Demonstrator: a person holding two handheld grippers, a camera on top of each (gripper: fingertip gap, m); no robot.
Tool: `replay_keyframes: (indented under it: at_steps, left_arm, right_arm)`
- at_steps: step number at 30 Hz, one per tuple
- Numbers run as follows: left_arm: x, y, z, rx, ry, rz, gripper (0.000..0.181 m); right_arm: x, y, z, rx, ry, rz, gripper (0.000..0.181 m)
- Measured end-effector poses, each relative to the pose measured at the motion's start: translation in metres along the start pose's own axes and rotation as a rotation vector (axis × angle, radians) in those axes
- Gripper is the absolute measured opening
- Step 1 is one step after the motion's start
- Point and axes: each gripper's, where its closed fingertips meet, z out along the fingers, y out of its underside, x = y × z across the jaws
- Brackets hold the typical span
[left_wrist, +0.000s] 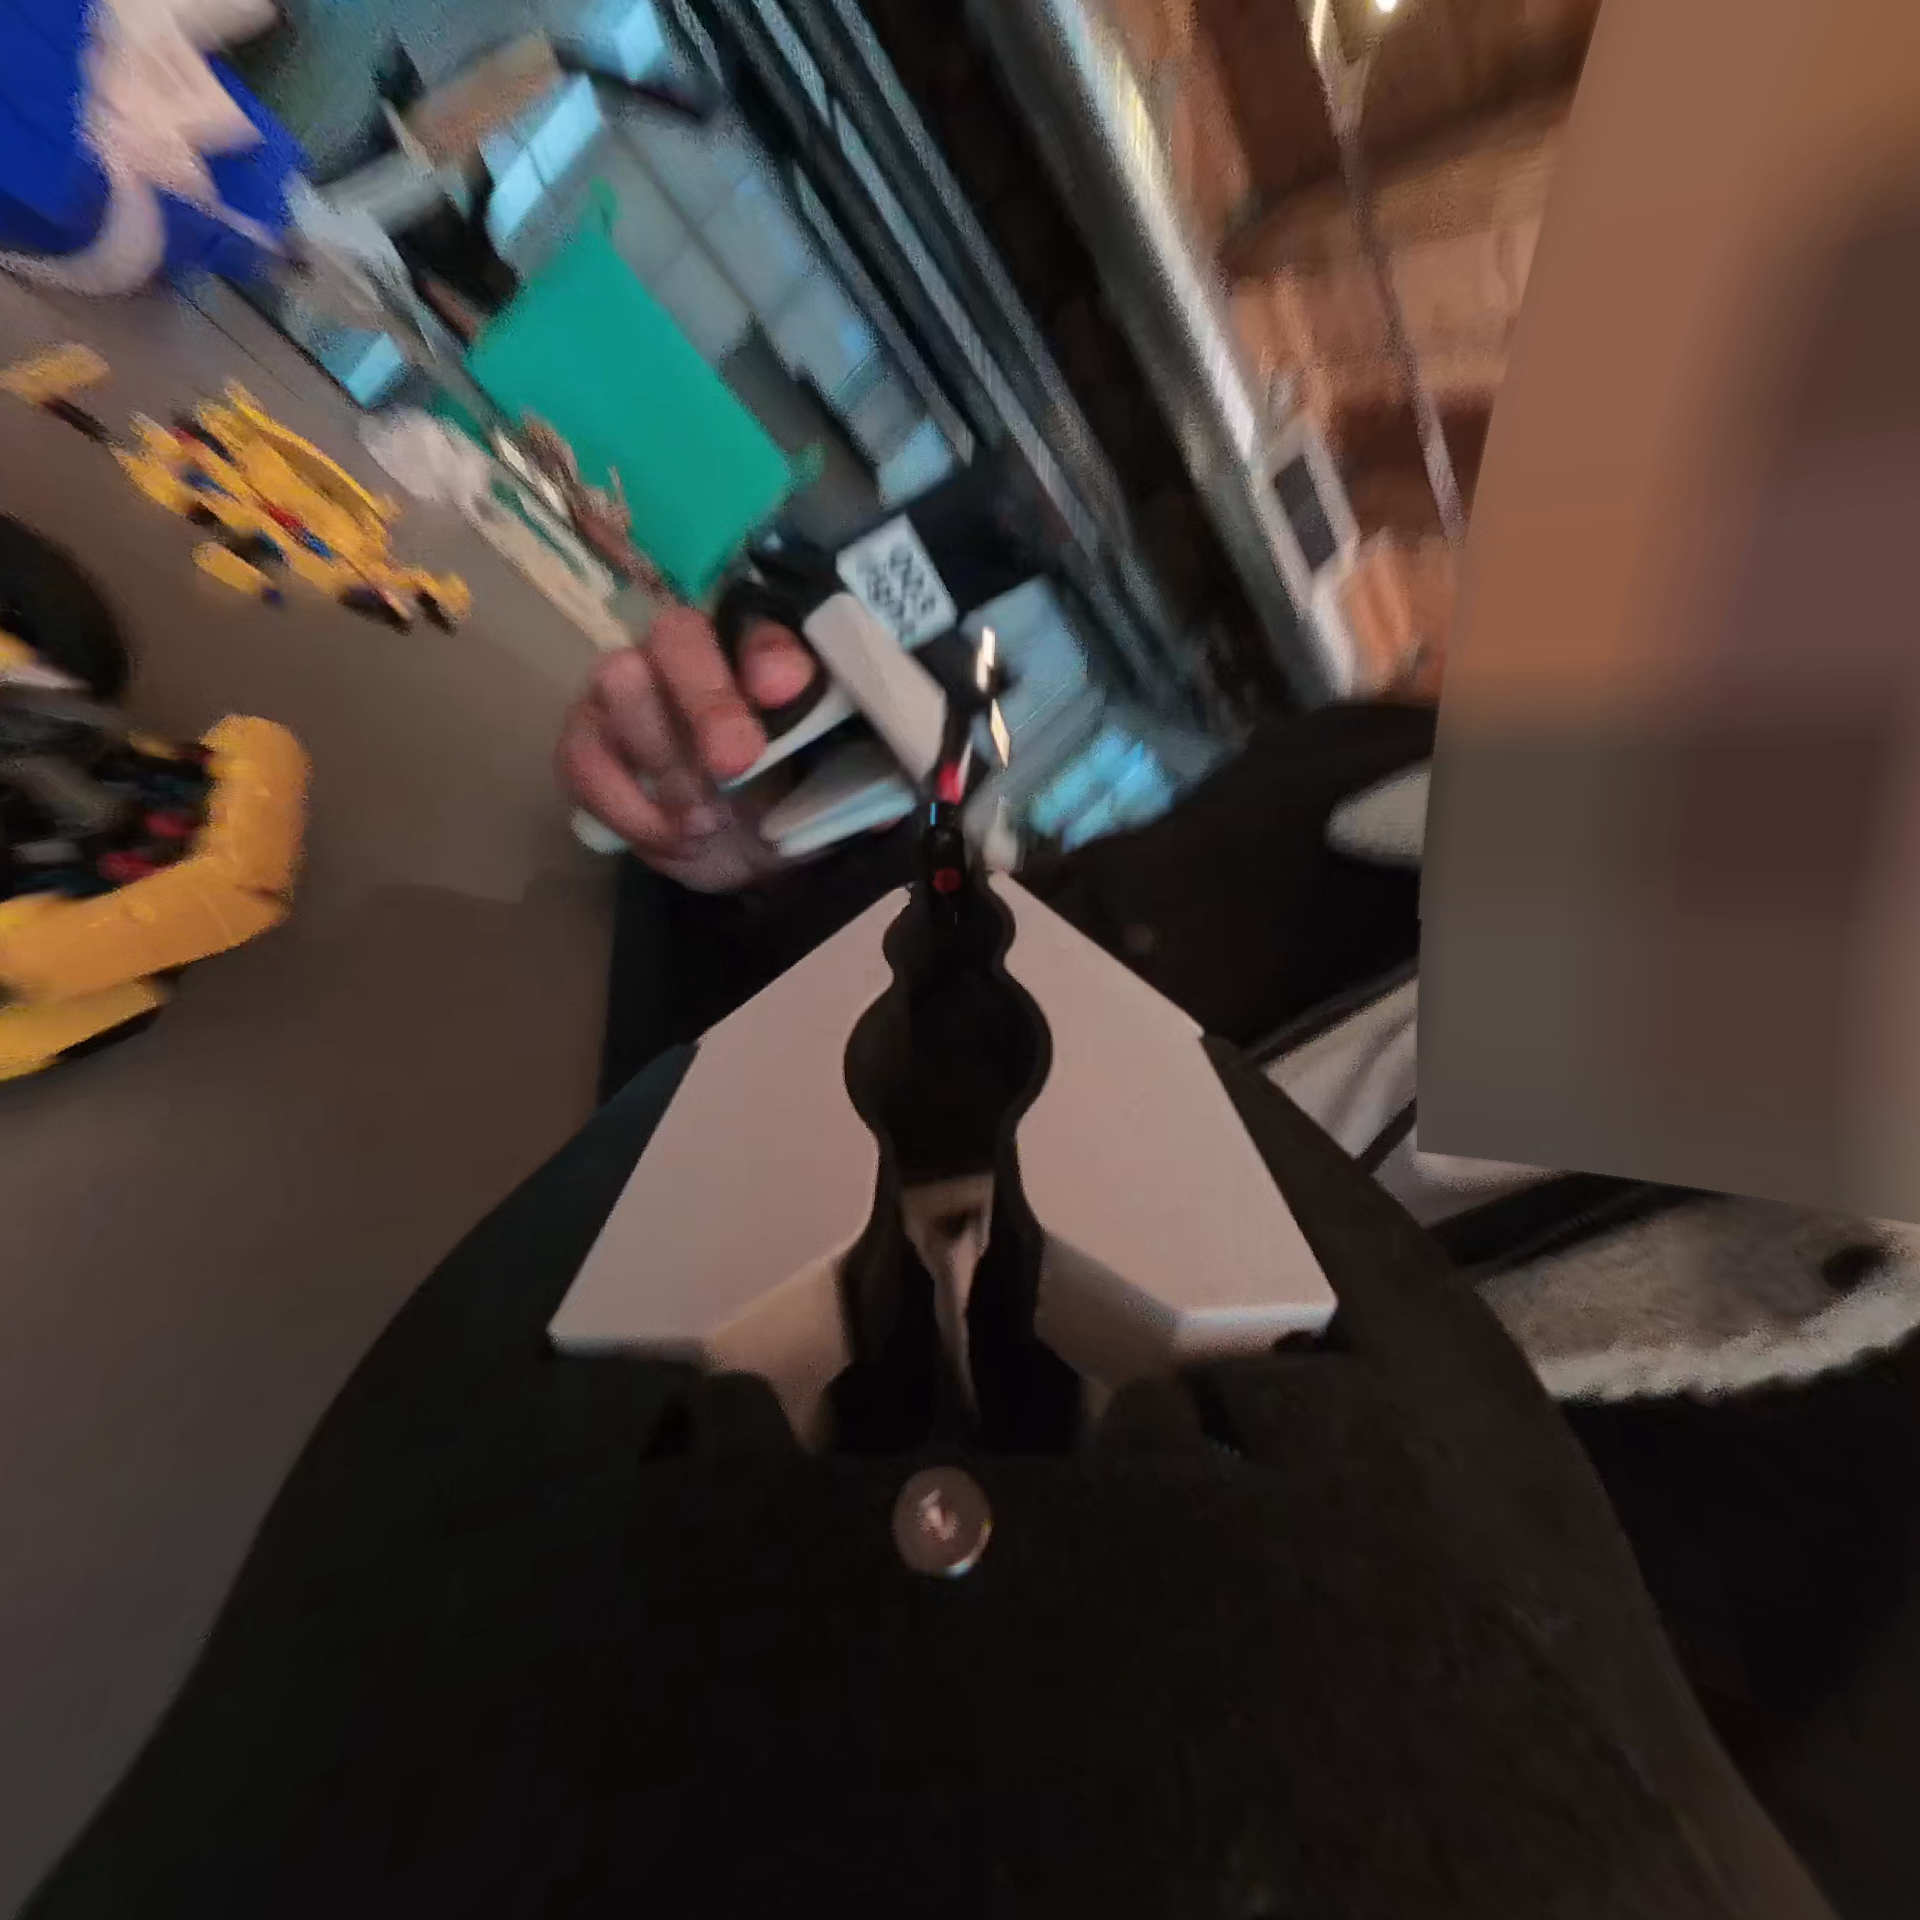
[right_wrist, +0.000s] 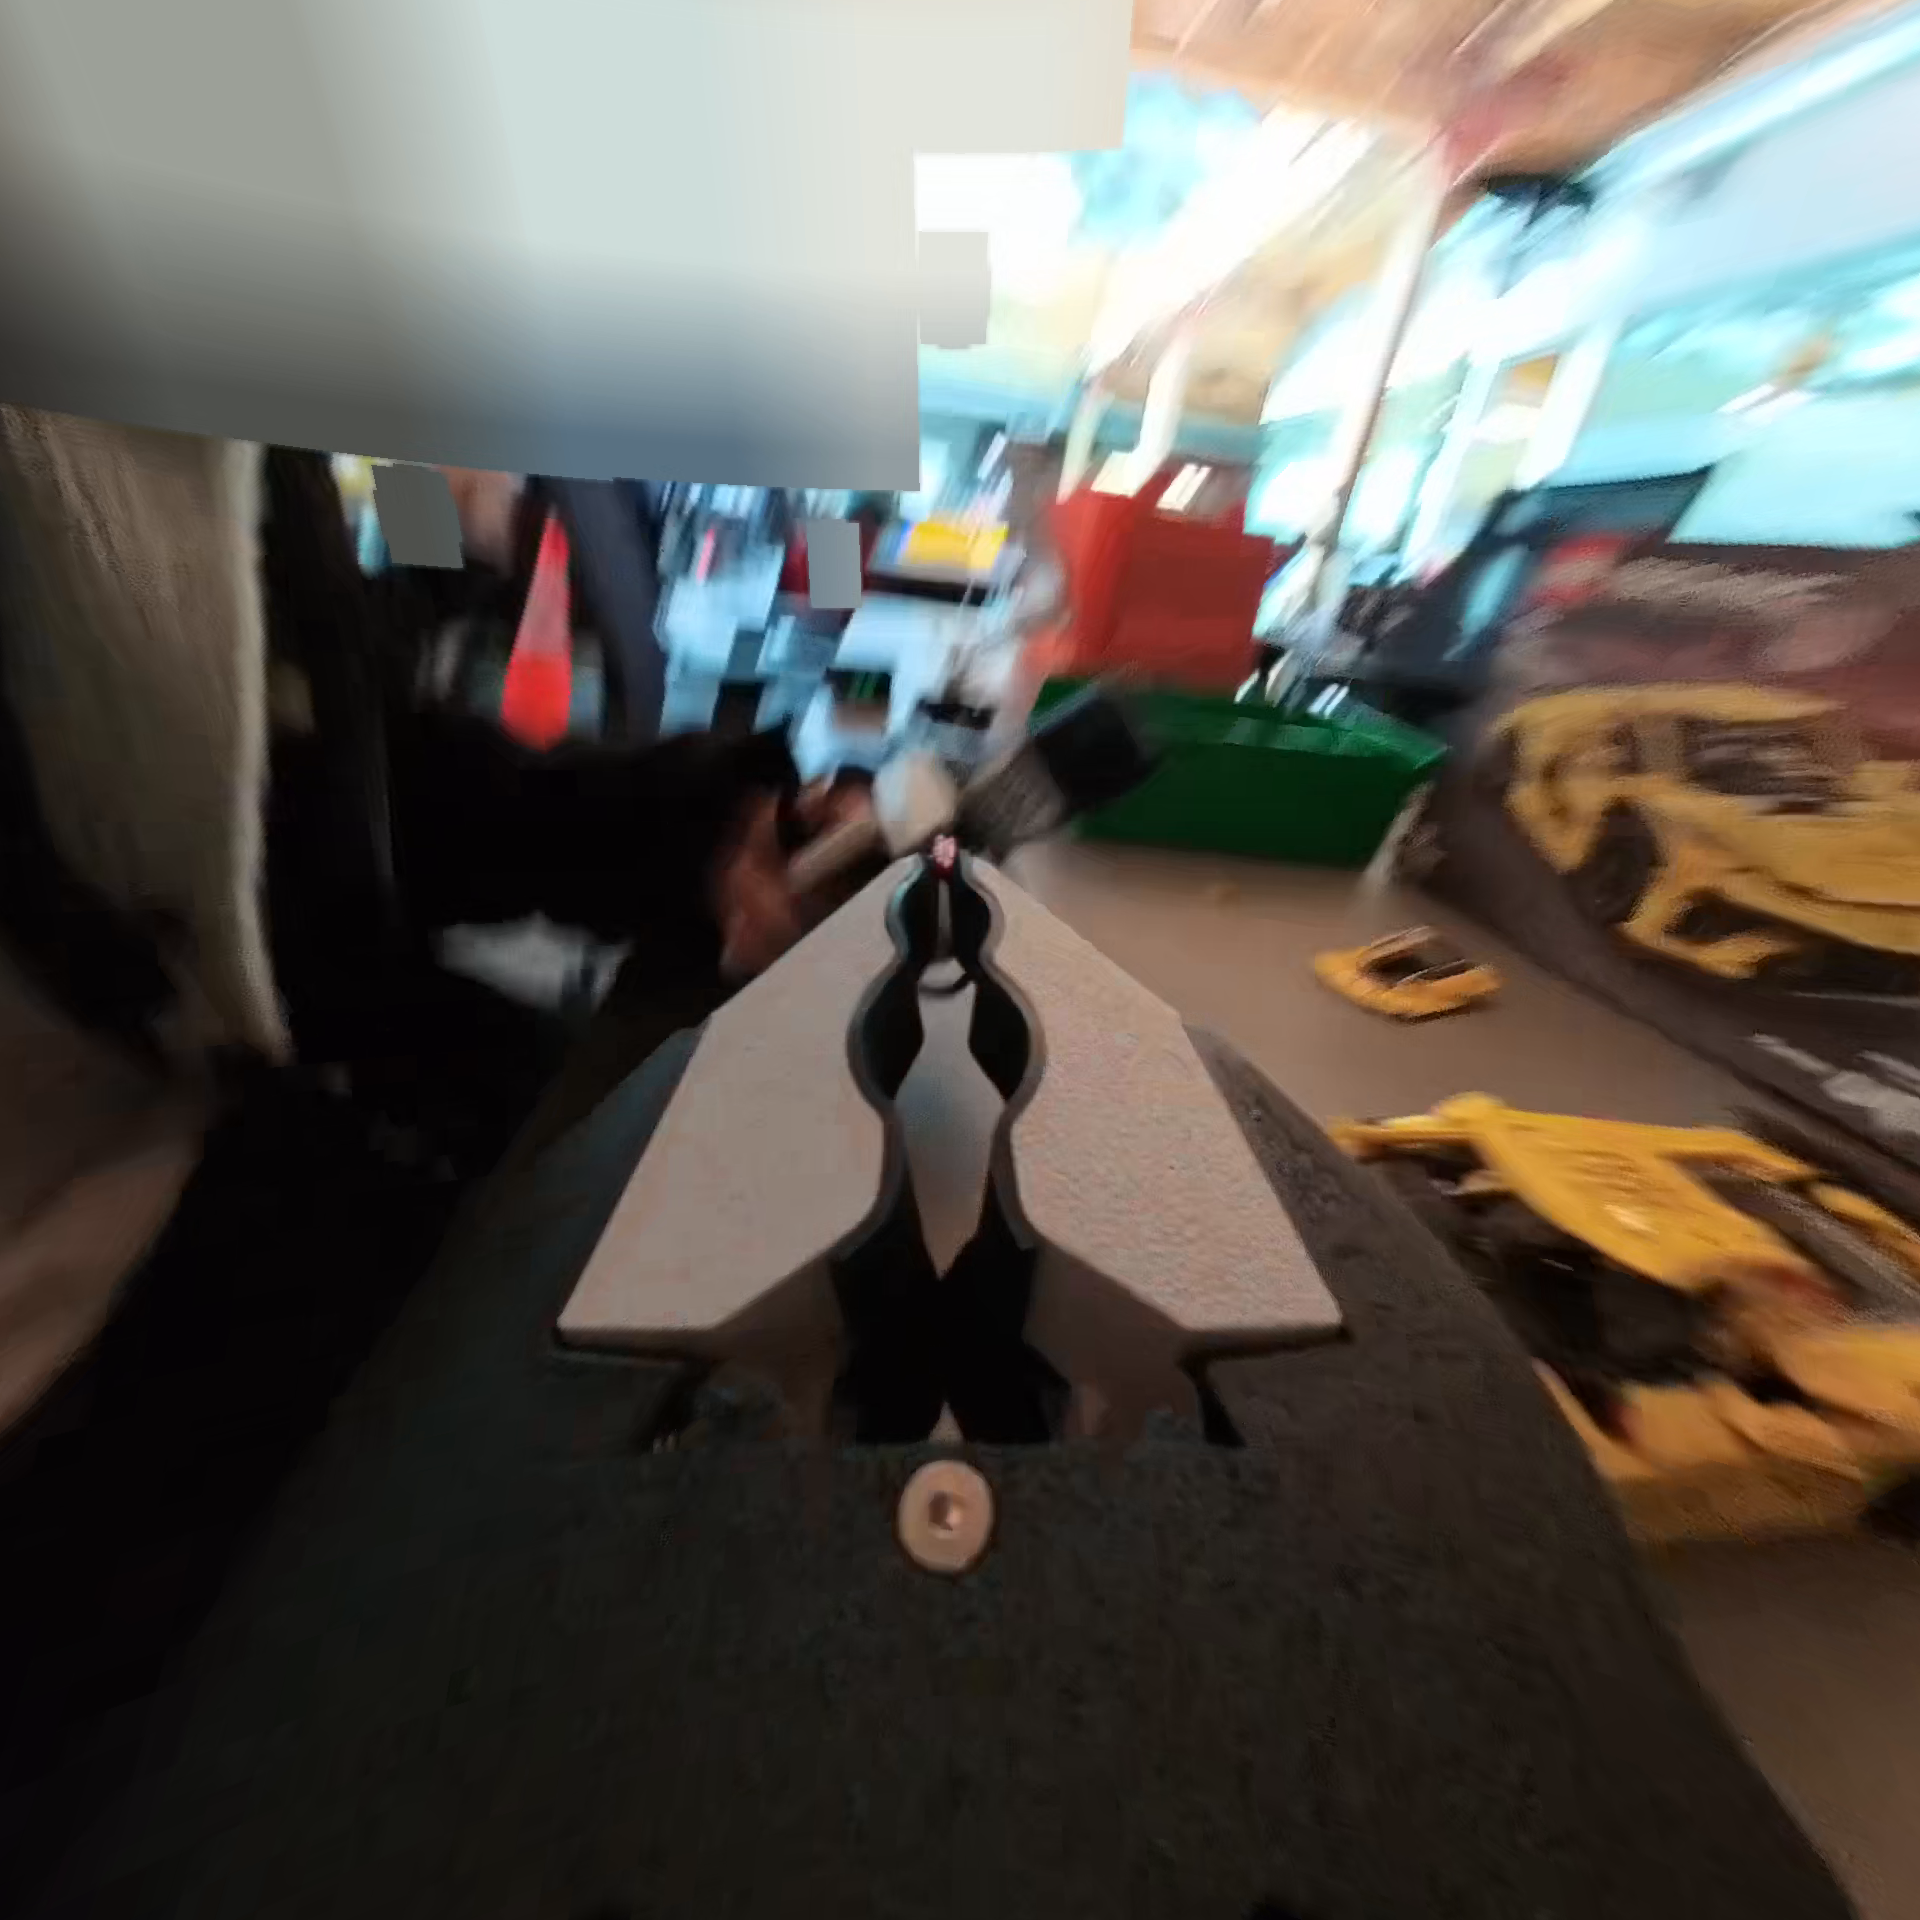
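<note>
Both views are motion-blurred. My left gripper (left_wrist: 945, 881) is shut on a thin black brick-toy part with red pins (left_wrist: 954, 800), held in the air over the table edge. The part reaches up to the tips of my right gripper (left_wrist: 966, 743), which a hand (left_wrist: 665, 748) holds just beyond. In the right wrist view my right gripper (right_wrist: 941, 871) is shut, with a small red and black part (right_wrist: 943, 850) pinched at its tips. The left gripper (right_wrist: 914, 805) meets it tip to tip. I cannot tell whether both hold one piece.
A grey table (left_wrist: 312, 1143) carries a yellow and black brick-built car body (left_wrist: 125, 883) and a smaller yellow assembly (left_wrist: 281, 509). The right wrist view shows the car body (right_wrist: 1621, 1247), a loose yellow piece (right_wrist: 1403, 977), a printed box (right_wrist: 1714, 831) and a green bin (right_wrist: 1247, 800). One gripper's finger ends stand about 6 cm off the other's.
</note>
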Motion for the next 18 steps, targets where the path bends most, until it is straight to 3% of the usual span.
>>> replay_keyframes:
  at_steps: [1, 2, 4, 7, 8, 10, 12, 14, 16, 18]
  left_arm:
    - [0.0, -0.011, -0.012, 0.075, 0.008, -0.032, 0.005]
    - [0.002, -0.012, -0.013, 0.081, 0.006, -0.011, 0.004]
    - [-0.002, 0.002, -0.001, -0.011, -0.027, 0.037, 0.006]
    - [-0.004, -0.004, -0.004, 0.019, -0.025, 0.006, 0.005]
    - [-0.004, -0.002, -0.003, 0.013, -0.039, 0.03, 0.006]
    - [-0.002, 0.006, 0.002, -0.033, -0.059, 0.086, 0.006]
    - [-0.005, 0.013, 0.007, -0.079, -0.096, 0.119, 0.006]
    - [-0.004, 0.022, 0.013, -0.129, -0.102, 0.163, 0.006]
    - [-0.006, 0.031, 0.018, -0.182, -0.128, 0.198, 0.006]
    - [-0.009, 0.034, 0.021, -0.202, -0.149, 0.206, 0.006]
  right_arm:
    - [0.017, -0.016, -0.023, 0.079, 0.057, 0.048, 0.001]
    - [0.024, -0.005, -0.032, 0.007, 0.097, 0.011, 0.001]
    - [0.017, -0.002, -0.025, 0.014, 0.065, 0.014, 0.002]
    - [0.027, 0.0, -0.028, -0.011, 0.092, 0.029, 0.002]
    - [0.03, 0.004, -0.03, -0.04, 0.107, 0.036, 0.002]
    - [0.052, 0.031, -0.049, -0.269, 0.226, -0.003, 0.002]
    - [0.087, 0.063, -0.11, -0.601, 0.407, -0.041, 0.003]
    - [0.12, 0.086, -0.196, -0.916, 0.651, 0.027, 0.003]
    - [0.13, 0.1, -0.254, -1.077, 0.807, 0.098, 0.003]
    - [0.131, 0.11, -0.271, -1.093, 0.844, 0.144, 0.003]
